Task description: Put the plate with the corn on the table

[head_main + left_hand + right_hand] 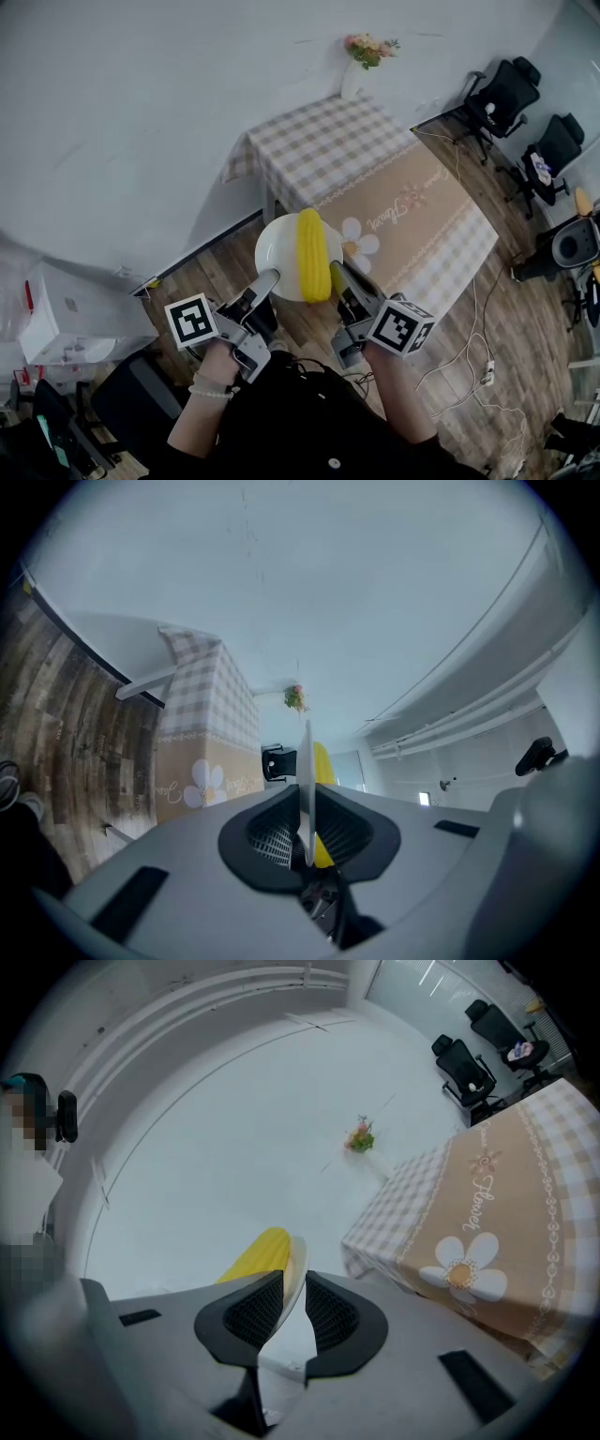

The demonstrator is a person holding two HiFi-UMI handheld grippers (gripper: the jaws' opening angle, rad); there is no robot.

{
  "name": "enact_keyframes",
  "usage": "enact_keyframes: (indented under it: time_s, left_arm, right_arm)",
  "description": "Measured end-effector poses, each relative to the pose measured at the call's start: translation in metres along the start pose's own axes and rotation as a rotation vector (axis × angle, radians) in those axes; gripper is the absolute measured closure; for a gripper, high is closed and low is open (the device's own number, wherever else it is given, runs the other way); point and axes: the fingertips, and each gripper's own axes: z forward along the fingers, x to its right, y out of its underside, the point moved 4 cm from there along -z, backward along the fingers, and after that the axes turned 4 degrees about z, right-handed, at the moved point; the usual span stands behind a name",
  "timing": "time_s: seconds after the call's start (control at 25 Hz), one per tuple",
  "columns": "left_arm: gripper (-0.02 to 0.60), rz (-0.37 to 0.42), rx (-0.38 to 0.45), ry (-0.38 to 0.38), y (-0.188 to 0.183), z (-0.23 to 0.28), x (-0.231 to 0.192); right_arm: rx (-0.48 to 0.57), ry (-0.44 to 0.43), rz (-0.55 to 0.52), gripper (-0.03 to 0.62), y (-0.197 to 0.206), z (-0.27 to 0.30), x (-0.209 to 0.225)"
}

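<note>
Left tool (266, 279) and right tool (338, 273) each clamp onto opposite rims of the round white plate (277, 248). A long yellow corn cob (312, 255) lies across it. The plate is in the air by the near corner of the counter with the beige checked cloth (412, 220), not set down. Judgement: keep both tools level and matched so the cob cannot roll, and lower flat onto the cloth before releasing. The cursive word beside the printed daisy (464, 1274) possibly reads "Flower"; uncertain.
</note>
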Motion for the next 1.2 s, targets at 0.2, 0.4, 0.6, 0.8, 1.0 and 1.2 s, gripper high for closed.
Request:
enact_keyframes:
  time_s: [0.2, 0.4, 0.6, 0.8, 1.0, 1.2]
  left_arm:
    - [0.537, 0.0, -0.015, -0.003, -0.016, 0.005, -0.009]
    - [0.538, 0.005, -0.033, -0.001, -0.027, 0.012, -0.014]
    - [0.538, -0.003, -0.051, 0.009, -0.026, 0.017, -0.018]
    - [0.538, -0.002, -0.067, 0.009, -0.026, 0.02, -0.021]
    - [0.538, -0.005, -0.077, 0.0, -0.025, 0.027, -0.024]
    - [0.538, 0.001, -0.085, 0.0, -0.027, 0.04, -0.025]
  right_arm:
    - [0.006, 0.017, 0.006, 0.491, -0.001, 0.017, 0.003]
    - [0.023, 0.03, 0.007, 0.491, -0.004, 0.026, 0.005]
    - [0.034, 0.054, 0.01, 0.493, -0.004, 0.025, 0.011]
    - [0.038, 0.072, 0.013, 0.493, -0.003, 0.023, 0.014]
    - [0.037, 0.083, 0.019, 0.494, -0.006, 0.023, 0.02]
    - [0.038, 0.088, 0.024, 0.494, -0.015, 0.027, 0.029]
